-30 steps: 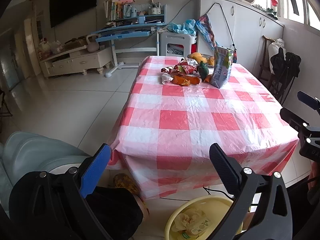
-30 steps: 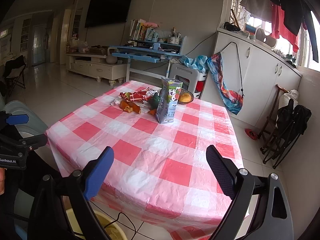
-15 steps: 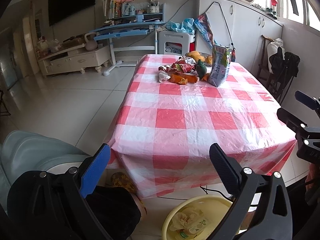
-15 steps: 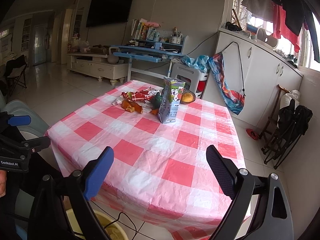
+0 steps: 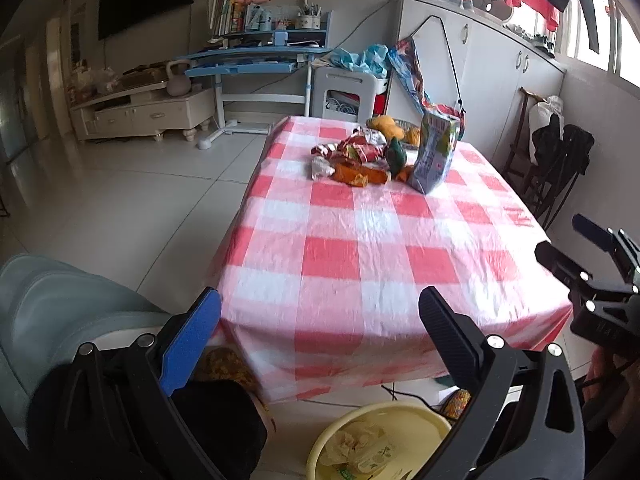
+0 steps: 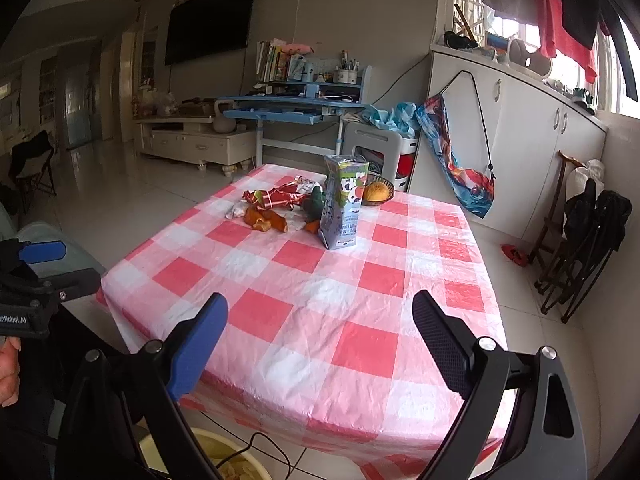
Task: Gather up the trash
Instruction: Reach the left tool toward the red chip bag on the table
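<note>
both tools are held at the near end of the surface [image 6: 320, 300], which is covered in a red-and-white checked cloth. the left tool [image 5: 320, 320] has its jaws wide apart with nothing between them, and the right tool [image 6: 320, 328] is spread just as wide and also empty. the trash sits at the far end: a carton [image 6: 344, 204] standing upright, with crumpled red wrappers [image 6: 276, 196], an orange wrapper [image 6: 266, 220] and a dark green piece [image 6: 316, 202] just beside it on its left. a bowl [image 6: 378, 192] with yellow fruit lies behind the carton. on the floor below the near edge is a yellow bin [image 5: 380, 444] with some scraps inside.
</note>
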